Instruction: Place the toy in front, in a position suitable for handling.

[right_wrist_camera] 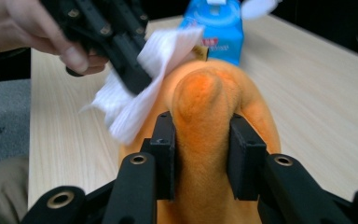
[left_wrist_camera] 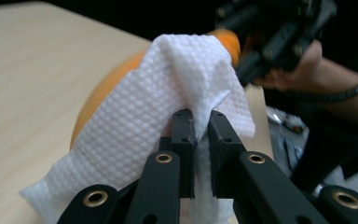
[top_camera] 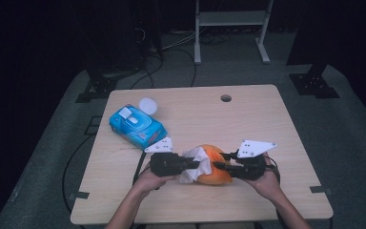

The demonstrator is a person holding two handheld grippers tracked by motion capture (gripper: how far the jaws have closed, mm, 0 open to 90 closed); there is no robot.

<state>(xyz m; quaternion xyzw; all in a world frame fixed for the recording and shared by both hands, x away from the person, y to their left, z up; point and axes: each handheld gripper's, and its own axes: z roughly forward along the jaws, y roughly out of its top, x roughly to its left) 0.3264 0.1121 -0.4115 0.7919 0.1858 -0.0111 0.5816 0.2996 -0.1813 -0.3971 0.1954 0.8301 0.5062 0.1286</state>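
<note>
An orange plush toy [top_camera: 215, 168] lies near the front middle of the wooden table [top_camera: 248, 119]. My right gripper [top_camera: 219, 166] comes in from the right and is shut on a fuzzy knob of the orange plush toy [right_wrist_camera: 200, 116]. My left gripper [top_camera: 205, 164] comes from the left, shut on a white wet wipe [top_camera: 194, 164] that is draped against the toy's left side. In the left gripper view the white wipe [left_wrist_camera: 158, 116] is pinched between the jaws and covers most of the toy [left_wrist_camera: 98, 98]. The right gripper view shows the wipe [right_wrist_camera: 140, 88] held by the left gripper [right_wrist_camera: 135, 81].
A blue pack of wet wipes [top_camera: 137, 126] lies at the table's left, with a white round lid [top_camera: 148, 105] behind it. A cable hole [top_camera: 226, 98] sits near the far edge. Beyond the table stand a white rack [top_camera: 231, 24] and dark stands with cables.
</note>
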